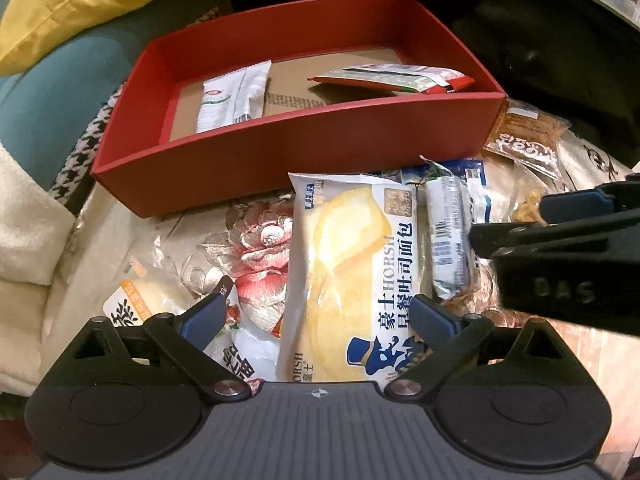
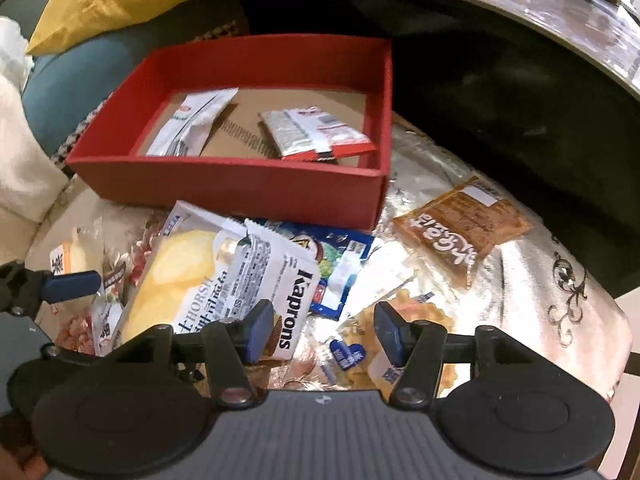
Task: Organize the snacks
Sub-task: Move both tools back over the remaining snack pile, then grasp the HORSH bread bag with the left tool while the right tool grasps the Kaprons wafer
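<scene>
Both the left gripper and right gripper hover spread above, seemingly clear of, the HORSH toast packet, near the red box.

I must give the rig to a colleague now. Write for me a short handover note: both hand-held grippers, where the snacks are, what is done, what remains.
Left hand-held gripper: open, empty, over the HORSH bread pack.
Right hand-held gripper: open, empty, beside the Kaprons pack.
Done: two packets lie in the red box, a white one and a red-edged one.
Left: bread, Kaprons, blue packet, brown packet and others remain on the cloth.
</scene>
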`<state>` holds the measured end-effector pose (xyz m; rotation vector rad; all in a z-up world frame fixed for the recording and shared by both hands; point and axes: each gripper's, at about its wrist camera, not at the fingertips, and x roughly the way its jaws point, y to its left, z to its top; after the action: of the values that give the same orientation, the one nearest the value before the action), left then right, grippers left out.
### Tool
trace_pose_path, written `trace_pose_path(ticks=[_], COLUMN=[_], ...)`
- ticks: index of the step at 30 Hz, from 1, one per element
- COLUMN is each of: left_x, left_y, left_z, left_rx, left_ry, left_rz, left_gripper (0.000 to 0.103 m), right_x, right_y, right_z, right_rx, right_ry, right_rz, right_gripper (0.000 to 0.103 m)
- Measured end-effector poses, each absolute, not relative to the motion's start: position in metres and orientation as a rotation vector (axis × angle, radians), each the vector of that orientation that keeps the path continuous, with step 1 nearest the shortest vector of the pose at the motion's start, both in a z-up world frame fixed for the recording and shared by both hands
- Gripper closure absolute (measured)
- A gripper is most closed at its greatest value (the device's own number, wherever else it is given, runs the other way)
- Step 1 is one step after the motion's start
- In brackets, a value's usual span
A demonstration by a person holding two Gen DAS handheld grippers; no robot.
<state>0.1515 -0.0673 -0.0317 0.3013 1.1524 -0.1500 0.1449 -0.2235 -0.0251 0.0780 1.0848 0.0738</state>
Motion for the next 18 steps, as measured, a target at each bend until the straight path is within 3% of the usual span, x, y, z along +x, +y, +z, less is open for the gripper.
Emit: trace_pose_path(ticks=[18], left_x=[0.152], left_y=[-0.067], left_z=[-0.032], left_rx=[0.297], left_ry=[1.165], left_rz=[-0.163], left_gripper=[0.004], right_x=[0.149], right_y=[-0.228], right_z=[-0.039], right_rx=[0.063], right_ry=[1.100], right_rz=[0.055], right_gripper=[0.053])
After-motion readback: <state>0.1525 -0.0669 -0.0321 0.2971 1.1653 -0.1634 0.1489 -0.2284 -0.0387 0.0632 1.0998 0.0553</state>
